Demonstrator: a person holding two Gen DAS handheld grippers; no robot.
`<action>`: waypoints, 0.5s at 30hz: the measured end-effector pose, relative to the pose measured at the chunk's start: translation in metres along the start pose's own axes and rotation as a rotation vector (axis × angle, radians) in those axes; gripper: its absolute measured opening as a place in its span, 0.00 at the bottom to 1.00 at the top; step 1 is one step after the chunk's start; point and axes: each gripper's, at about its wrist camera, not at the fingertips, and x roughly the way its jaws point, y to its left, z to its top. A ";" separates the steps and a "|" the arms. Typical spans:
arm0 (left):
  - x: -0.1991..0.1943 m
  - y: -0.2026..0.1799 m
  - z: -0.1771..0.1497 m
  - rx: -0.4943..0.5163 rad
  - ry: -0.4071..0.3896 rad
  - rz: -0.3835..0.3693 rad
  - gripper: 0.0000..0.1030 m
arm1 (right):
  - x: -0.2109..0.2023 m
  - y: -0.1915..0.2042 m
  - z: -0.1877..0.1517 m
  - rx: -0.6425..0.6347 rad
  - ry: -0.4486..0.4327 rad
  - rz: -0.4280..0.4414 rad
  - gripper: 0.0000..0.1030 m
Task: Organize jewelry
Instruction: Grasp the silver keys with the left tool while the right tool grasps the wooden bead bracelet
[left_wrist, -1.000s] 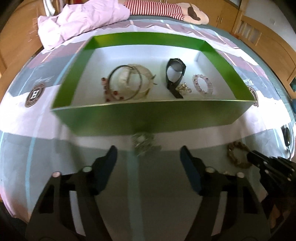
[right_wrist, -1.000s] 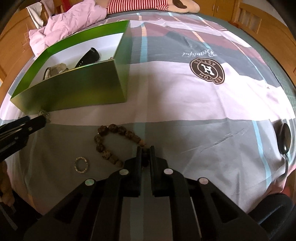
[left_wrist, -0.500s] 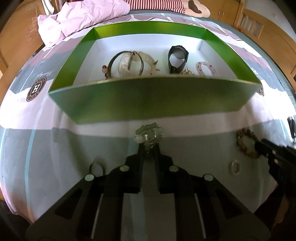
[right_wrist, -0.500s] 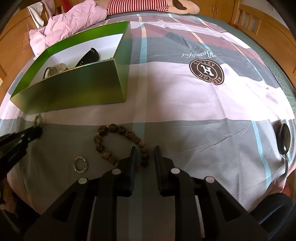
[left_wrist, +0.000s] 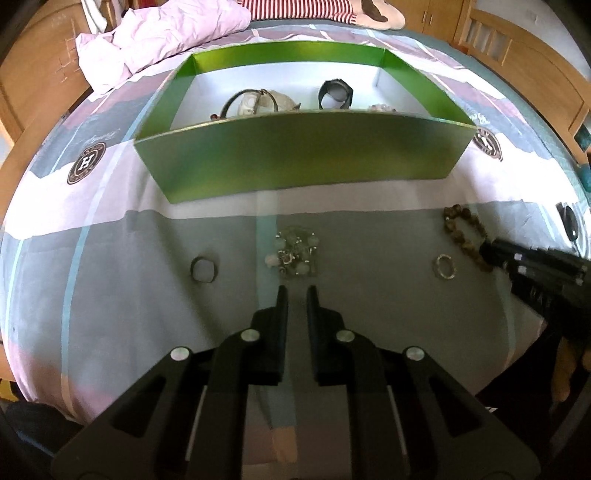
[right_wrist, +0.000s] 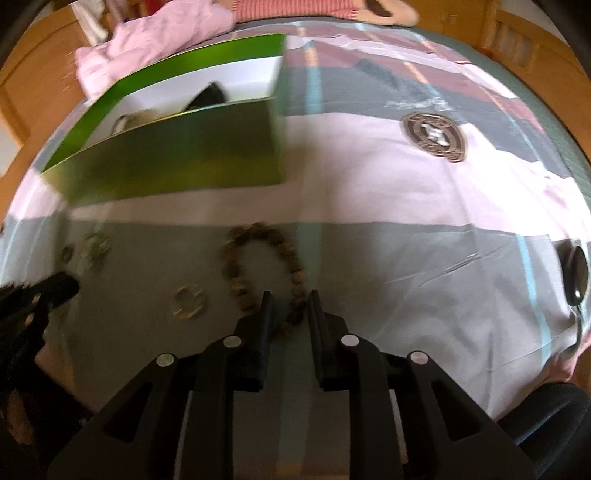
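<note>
A green box (left_wrist: 303, 155) with a white floor stands on the bed and holds bangles, a black watch (left_wrist: 335, 94) and beads. A silver bead bracelet (left_wrist: 295, 251) lies on the sheet just ahead of my left gripper (left_wrist: 296, 291), whose jaws stand a narrow gap apart and hold nothing. A brown wooden bead bracelet (right_wrist: 262, 266) lies ahead of my right gripper (right_wrist: 288, 299); its near beads lie between the slightly parted jaws. It also shows in the left wrist view (left_wrist: 465, 236).
A dark ring (left_wrist: 203, 268) lies left of the silver bracelet. A sparkly ring (left_wrist: 445, 266) lies to its right, also in the right wrist view (right_wrist: 188, 302). A black object (right_wrist: 574, 273) lies at the bed's right edge. A pink quilt (left_wrist: 155, 40) is behind the box.
My left gripper closed on the silver bracelet, then parted and drew back, leaving it on the sheet. My right gripper's jaws parted from shut and it moved over the brown bracelet.
</note>
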 end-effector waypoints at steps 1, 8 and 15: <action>-0.003 0.002 0.000 -0.007 -0.007 0.016 0.17 | -0.002 0.004 -0.003 -0.016 0.008 0.025 0.18; -0.004 0.019 0.001 -0.062 -0.001 0.047 0.38 | -0.015 0.010 -0.012 -0.045 -0.003 -0.012 0.17; 0.004 0.019 0.011 -0.082 -0.012 0.017 0.47 | -0.017 -0.010 -0.003 0.030 -0.028 -0.058 0.29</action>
